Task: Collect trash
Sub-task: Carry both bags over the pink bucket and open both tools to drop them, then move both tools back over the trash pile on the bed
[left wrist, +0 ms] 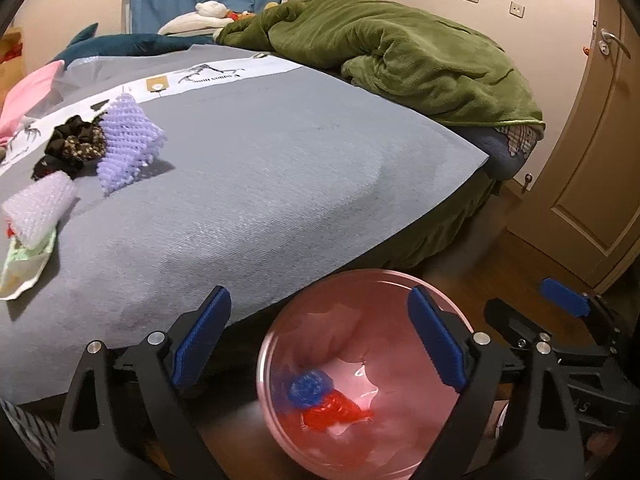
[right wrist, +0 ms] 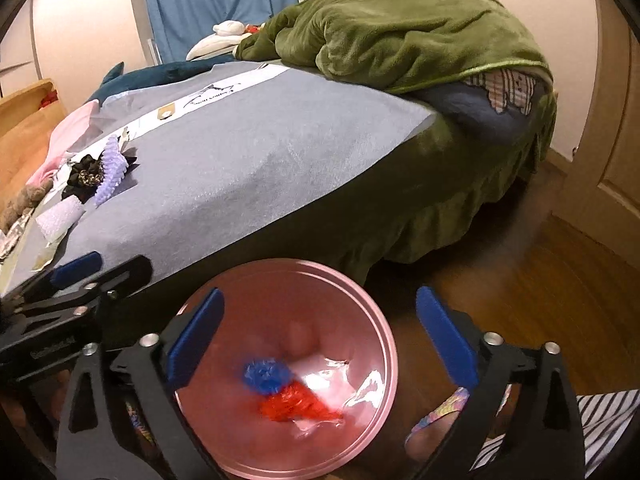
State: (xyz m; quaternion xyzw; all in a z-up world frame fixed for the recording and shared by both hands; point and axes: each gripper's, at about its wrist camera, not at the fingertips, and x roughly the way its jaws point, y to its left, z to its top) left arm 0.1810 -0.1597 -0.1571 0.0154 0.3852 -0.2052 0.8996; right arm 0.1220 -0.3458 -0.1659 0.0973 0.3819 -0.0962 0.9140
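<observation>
Both tools spread wide and empty: left tool [left wrist: 320, 340], right tool [right wrist: 320, 340], poised over the pink bin [left wrist: 280, 344] on the floor beside the bed's near edge. Inside already: a blue scrap [left wrist: 310, 388] and a red scrap [left wrist: 332, 410]. Remaining trash clustered at the bed's far left edge: purple foam net [left wrist: 128, 140], long axis running up and away, and bubble wrap [left wrist: 38, 208] nearer. Up and leftward from both tools; left tool probably closer.
</observation>
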